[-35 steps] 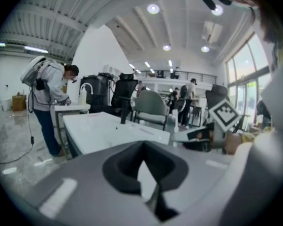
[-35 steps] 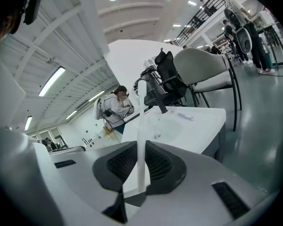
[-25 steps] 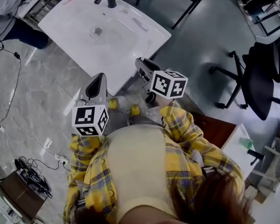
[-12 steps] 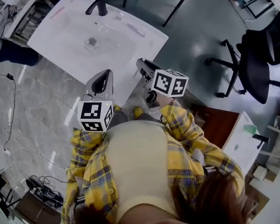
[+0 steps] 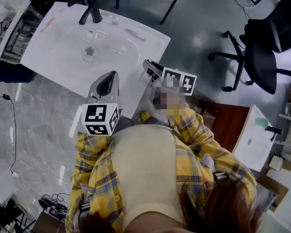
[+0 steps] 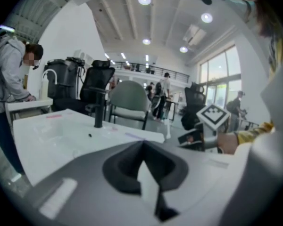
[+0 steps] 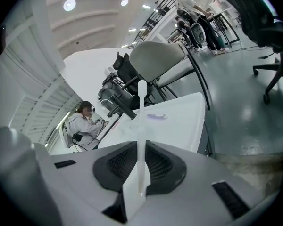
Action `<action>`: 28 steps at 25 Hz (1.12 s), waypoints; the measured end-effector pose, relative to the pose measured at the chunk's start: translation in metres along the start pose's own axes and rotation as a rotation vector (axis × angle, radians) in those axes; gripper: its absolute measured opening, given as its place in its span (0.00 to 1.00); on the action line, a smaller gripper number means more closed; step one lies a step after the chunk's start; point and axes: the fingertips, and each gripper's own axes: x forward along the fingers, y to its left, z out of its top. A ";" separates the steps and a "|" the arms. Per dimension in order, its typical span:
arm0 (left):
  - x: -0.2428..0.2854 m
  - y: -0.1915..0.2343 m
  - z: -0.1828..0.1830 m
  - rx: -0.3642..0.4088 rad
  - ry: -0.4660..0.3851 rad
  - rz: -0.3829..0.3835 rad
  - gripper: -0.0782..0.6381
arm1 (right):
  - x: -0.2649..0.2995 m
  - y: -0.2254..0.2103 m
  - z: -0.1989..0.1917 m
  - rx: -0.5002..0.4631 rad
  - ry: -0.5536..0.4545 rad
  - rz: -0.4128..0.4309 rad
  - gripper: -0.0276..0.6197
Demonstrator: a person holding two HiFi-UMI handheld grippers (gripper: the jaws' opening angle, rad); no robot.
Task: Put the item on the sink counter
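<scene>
- The right gripper [image 7: 141, 142] has its jaws pinching one thin white stick [image 7: 141, 102], which stands upright between them.
- The left gripper [image 6: 142, 145] has its jaws closed together, with nothing between them.
- One sink tabletop [image 5: 53, 52] with one black faucet [image 5: 90, 9] lies ahead of both jaws.

Near the sink counter [image 5: 53, 57], the right gripper [image 5: 148, 66] is partly blurred in the head view; the thin white stick [image 7: 141, 126] pinched in its jaws has its lower end hidden between them, its kind unclear; on the counter's far side a purple thing [image 5: 136, 34] and a pink thing [image 5: 47, 24] are too small to name; left of the counter, a person [image 5: 7, 72] is cut off at the picture's edge.
</scene>
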 end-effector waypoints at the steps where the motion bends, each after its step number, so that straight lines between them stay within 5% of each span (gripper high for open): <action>1: 0.003 0.000 0.000 0.001 0.003 -0.009 0.12 | 0.001 -0.003 0.001 0.004 -0.002 -0.009 0.13; 28: 0.043 0.007 0.005 0.000 0.029 -0.138 0.12 | 0.022 -0.053 0.010 0.195 -0.085 -0.274 0.13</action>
